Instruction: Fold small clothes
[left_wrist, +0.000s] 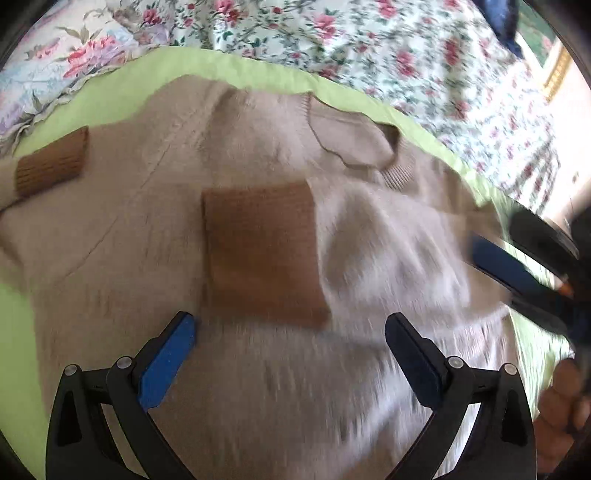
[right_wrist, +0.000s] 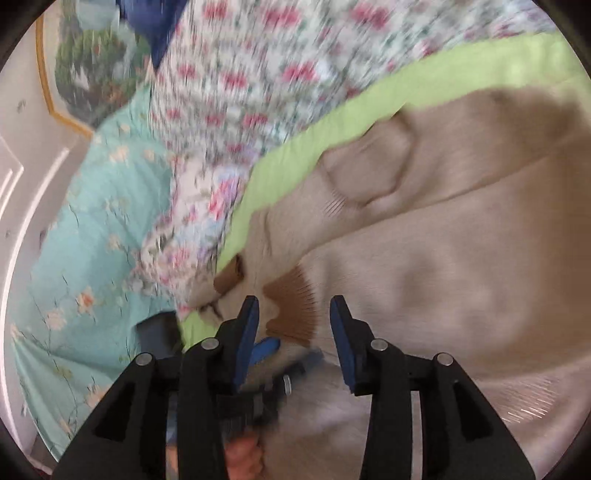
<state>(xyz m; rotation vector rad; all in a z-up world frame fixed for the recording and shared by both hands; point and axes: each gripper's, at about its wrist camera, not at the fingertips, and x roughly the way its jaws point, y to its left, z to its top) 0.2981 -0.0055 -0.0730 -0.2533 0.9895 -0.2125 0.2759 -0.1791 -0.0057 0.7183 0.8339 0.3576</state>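
Observation:
A small beige knit sweater (left_wrist: 258, 155) lies on a light green cloth (left_wrist: 110, 96). Its sleeves are folded inward, with one brown ribbed cuff (left_wrist: 262, 254) on the chest and another brown cuff (left_wrist: 50, 162) at the left. My left gripper (left_wrist: 291, 332) is open just above the sweater, below the middle cuff, holding nothing. My right gripper (right_wrist: 293, 306) is open over the sweater (right_wrist: 443, 258), with a brown cuff (right_wrist: 291, 306) between its fingers but not clamped. The right gripper also shows at the right edge of the left wrist view (left_wrist: 517, 258).
A floral bedspread (left_wrist: 369, 44) surrounds the green cloth (right_wrist: 424, 74). A turquoise flowered quilt (right_wrist: 85, 240) lies to the left in the right wrist view. A dark blue item (right_wrist: 155, 22) sits at the far edge. A white wall and framed picture (right_wrist: 81, 74) stand beyond.

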